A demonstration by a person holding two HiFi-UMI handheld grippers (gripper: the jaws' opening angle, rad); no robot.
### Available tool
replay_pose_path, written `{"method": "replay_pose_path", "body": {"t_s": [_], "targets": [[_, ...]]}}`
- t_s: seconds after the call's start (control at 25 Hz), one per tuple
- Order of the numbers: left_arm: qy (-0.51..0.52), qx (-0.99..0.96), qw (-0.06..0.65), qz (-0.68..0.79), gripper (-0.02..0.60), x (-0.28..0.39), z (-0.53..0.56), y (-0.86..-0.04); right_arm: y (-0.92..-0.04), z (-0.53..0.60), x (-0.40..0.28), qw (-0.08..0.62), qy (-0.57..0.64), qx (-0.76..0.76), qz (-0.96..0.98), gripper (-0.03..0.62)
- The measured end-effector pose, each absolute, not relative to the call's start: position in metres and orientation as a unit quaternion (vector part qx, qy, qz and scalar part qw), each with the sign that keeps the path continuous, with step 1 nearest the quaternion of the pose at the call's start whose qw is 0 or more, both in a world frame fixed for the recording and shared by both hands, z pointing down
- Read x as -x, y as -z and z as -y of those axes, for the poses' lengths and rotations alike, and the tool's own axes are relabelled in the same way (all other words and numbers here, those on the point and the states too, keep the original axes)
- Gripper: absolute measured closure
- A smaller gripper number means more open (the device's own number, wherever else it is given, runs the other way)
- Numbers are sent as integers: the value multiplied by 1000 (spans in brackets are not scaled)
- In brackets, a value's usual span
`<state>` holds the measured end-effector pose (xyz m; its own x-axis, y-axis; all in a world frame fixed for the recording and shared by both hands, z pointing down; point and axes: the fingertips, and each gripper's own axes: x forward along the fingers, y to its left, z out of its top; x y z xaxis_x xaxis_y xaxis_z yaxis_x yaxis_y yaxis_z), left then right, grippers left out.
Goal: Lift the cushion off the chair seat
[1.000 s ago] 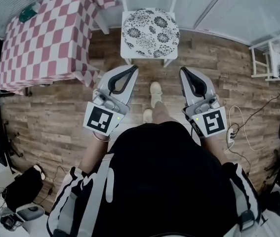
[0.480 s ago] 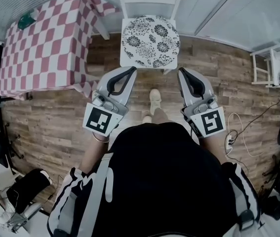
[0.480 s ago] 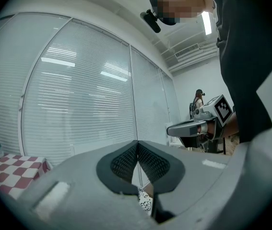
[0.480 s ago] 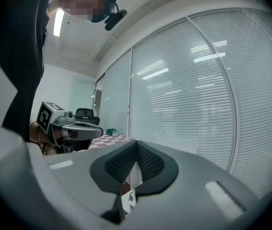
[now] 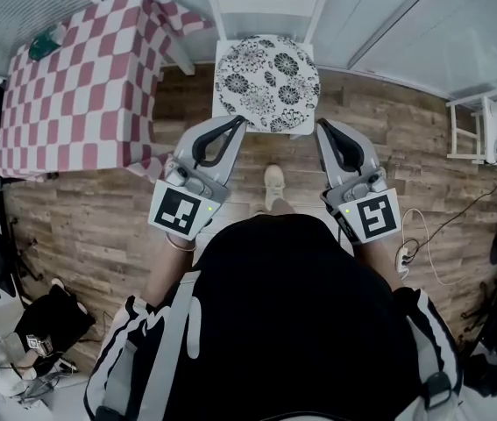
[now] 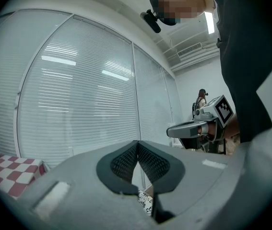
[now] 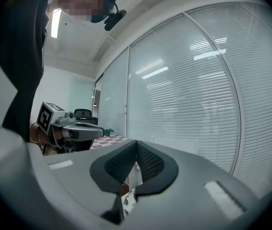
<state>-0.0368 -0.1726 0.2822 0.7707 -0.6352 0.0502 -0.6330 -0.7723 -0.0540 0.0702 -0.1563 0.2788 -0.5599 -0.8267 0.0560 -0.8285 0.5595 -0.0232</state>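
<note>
Head view: you're on the approach to the cushion (image 5: pixel 267 70), left gripper (image 5: pixel 241 119) and right gripper (image 5: pixel 321 123) closed, empty; open both next.

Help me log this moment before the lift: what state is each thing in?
Round black-and-white floral cushion: lying flat on the chair seat, not gripped.
White wooden chair: upright, cushion on its seat.
Left gripper: shut, empty.
Right gripper: shut, empty.
Red-and-white checked tablecloth: spread flat, edges draping.
</note>
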Motion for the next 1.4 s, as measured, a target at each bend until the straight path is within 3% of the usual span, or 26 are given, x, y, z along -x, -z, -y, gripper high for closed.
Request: {"method": "replay_pose_path", "body": {"t_s": [1.4], "targets": [[57,942,8,-330,586,6,269,-311,-298,258,-80,58,-3,-410,910,595]]}}
